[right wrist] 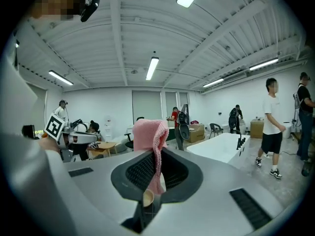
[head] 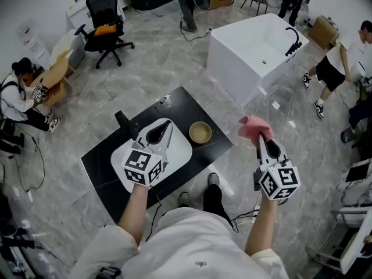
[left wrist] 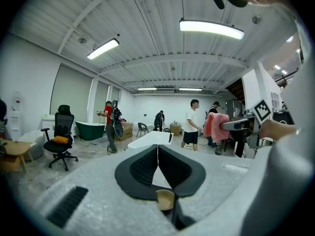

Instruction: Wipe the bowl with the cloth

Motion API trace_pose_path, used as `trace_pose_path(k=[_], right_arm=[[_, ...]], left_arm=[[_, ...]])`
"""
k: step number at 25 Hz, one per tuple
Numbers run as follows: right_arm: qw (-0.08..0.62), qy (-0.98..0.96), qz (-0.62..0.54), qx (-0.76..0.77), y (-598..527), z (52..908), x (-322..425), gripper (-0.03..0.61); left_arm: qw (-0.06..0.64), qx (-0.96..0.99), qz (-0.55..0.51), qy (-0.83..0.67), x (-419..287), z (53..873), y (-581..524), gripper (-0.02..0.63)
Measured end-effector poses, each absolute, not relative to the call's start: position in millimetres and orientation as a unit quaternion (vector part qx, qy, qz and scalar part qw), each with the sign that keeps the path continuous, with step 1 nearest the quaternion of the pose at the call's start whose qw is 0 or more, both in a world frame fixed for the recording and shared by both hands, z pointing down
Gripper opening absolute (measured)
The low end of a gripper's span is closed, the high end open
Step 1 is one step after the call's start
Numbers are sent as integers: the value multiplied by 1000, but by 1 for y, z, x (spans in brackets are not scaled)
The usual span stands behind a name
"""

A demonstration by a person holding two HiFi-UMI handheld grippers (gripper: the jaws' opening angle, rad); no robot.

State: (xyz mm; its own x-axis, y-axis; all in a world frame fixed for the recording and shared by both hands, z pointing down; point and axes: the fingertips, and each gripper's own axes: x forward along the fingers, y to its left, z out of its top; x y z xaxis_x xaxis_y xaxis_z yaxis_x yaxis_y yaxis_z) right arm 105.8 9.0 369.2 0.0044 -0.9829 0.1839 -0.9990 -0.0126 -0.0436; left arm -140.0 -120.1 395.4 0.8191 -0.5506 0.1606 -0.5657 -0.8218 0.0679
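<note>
A tan bowl (head: 200, 132) stands on the black table (head: 110, 156), just right of a white oval tray (head: 177, 150). My left gripper (head: 164, 130) hovers over the tray, left of the bowl. It is shut (left wrist: 157, 149) with nothing between its jaws. Off the table's right edge, my right gripper (head: 260, 136) is shut on a pink knitted cloth (head: 253, 126). The cloth (right wrist: 150, 132) bunches above that gripper's jaws (right wrist: 157, 156) and hangs down between them. The cloth (left wrist: 216, 126) shows at the right of the left gripper view. Both grippers point level into the room.
A black faucet-like fitting (head: 125, 122) stands at the table's far left corner. A white bathtub (head: 253, 48) sits beyond the table on the right and an office chair (head: 104, 22) at the back left. Several people are around the room. Cables lie on the floor.
</note>
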Motion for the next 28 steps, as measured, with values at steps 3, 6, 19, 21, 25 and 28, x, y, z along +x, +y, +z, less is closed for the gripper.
trace_pose_path(k=[3,6,19,21,25,28], right_arm=[[38,-726,78,683,-31,363,116,15],[33,-750,76,657,-62,364,127,15],[31,-825,84,558,-146,387,168,15],[33,-833,86,545,-154,391,168,15],[33,-843,89,530,-167,392,169,15],[34,-849,90,519,-174,394,166,15]], left_arm=[[49,943,75,-322,-140,389,-136,14],[48,932,81,-350,-134,390,-146,14],[82,878,93,-463,-105,421,-157,14],[95,869,93,-477,-106,428,-158,14],[118,861,98,-486,-102,442,-158,14],[121,853,101,-498,-103,448,-160,14]])
